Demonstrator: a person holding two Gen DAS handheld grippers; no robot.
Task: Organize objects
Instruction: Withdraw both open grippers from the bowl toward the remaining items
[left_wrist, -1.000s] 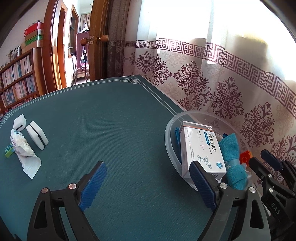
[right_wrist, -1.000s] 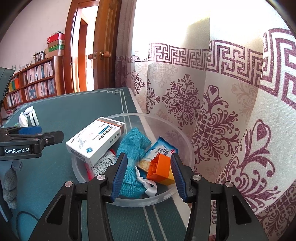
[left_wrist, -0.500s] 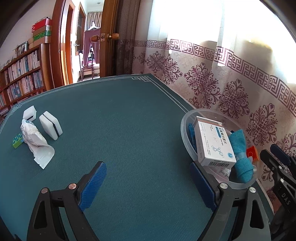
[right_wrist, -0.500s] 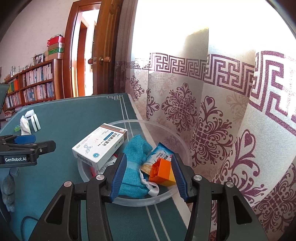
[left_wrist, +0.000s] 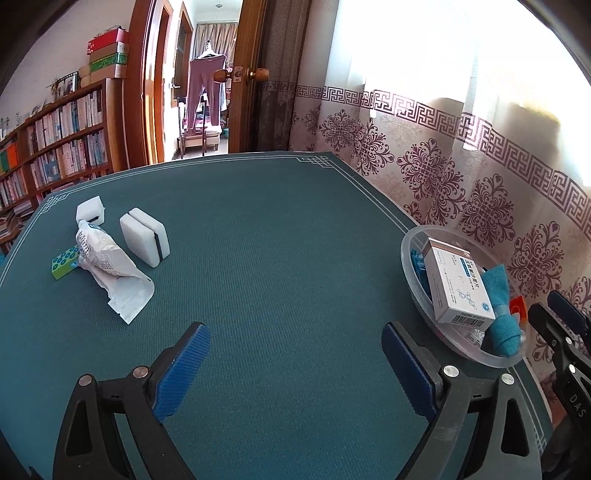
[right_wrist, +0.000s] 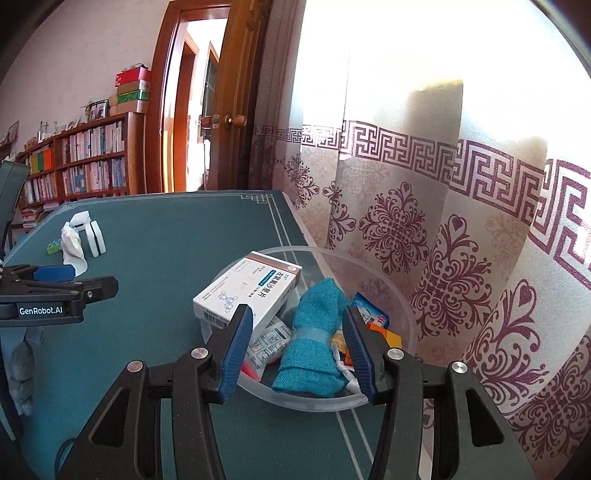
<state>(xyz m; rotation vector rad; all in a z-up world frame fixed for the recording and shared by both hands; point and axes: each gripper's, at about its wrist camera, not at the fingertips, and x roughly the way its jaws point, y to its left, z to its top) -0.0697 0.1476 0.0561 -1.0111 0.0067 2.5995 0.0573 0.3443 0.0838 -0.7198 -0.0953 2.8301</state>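
- The sorting looked partly done: a clear round plastic bowl (right_wrist: 388, 273) at the worktop's right edge, beside the patterned curtain, already held a white cardboard medicine box (right_wrist: 247, 291), a rolled teal cloth (right_wrist: 314, 339), a blue snack packet (right_wrist: 373, 315) and an orange plastic block (right_wrist: 388, 336).
- Four loose things lay well apart from it on the far left of the dark green felt worktop (left_wrist: 277, 258): a white rectangular eraser with a dark stripe (left_wrist: 144, 236), a small white foam cube (left_wrist: 90, 213), a crumpled white plastic wrapper (left_wrist: 110, 271) and a green studded toy brick (left_wrist: 63, 261) touching the wrapper's end.
- The step in hand seemed to be the gap between a drop into the bowl and the next pick.
- The left gripper (left_wrist: 295, 369) hung above bare felt, aimed down at the worktop's middle; its blue-padded fingers (left_wrist: 184, 365) stood wide apart with nothing between them.
- The right gripper (right_wrist: 295, 350) hung over the near rim of the bowl. Its fingers (right_wrist: 236, 347) stood part open, framing the teal cloth in view, yet the pads pressed on nothing and it held nothing.
- The next move would likely call for the left gripper to travel to the far-left cluster, settle on one item, probably the eraser nearest the open felt, and straddle it before closing.
- The wrapper was limp and might slip or drag the brick with it.
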